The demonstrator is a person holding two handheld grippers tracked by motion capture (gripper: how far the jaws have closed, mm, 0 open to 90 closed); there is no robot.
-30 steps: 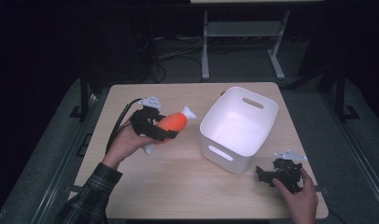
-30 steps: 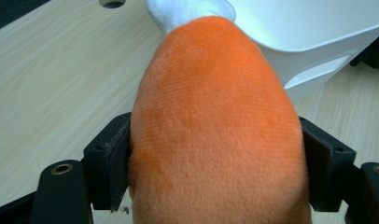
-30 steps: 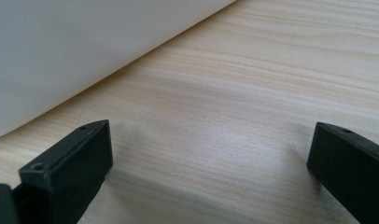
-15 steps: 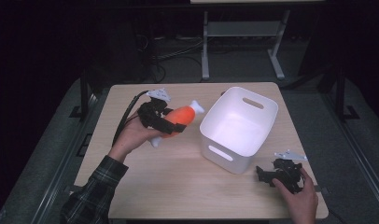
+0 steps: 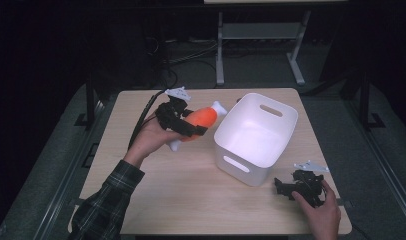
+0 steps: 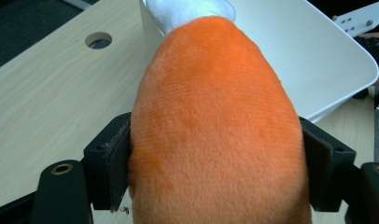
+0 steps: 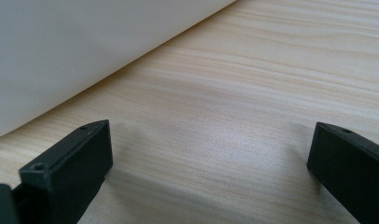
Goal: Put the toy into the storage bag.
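Centre-left of the high view, the left gripper is clamped on an orange plush toy, lifted just beside the white bin; its lower half is hidden. Lower right, the right gripper rests with jaws wide apart on the table.

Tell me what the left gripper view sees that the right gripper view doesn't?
Left gripper view alone: a fuzzy orange plush toy squeezed between the jaws, its white tip near the bin, and a round hole in the table. Right gripper view alone: wide-open jaws with bare wood between them. Both share the white bin and the wooden table.
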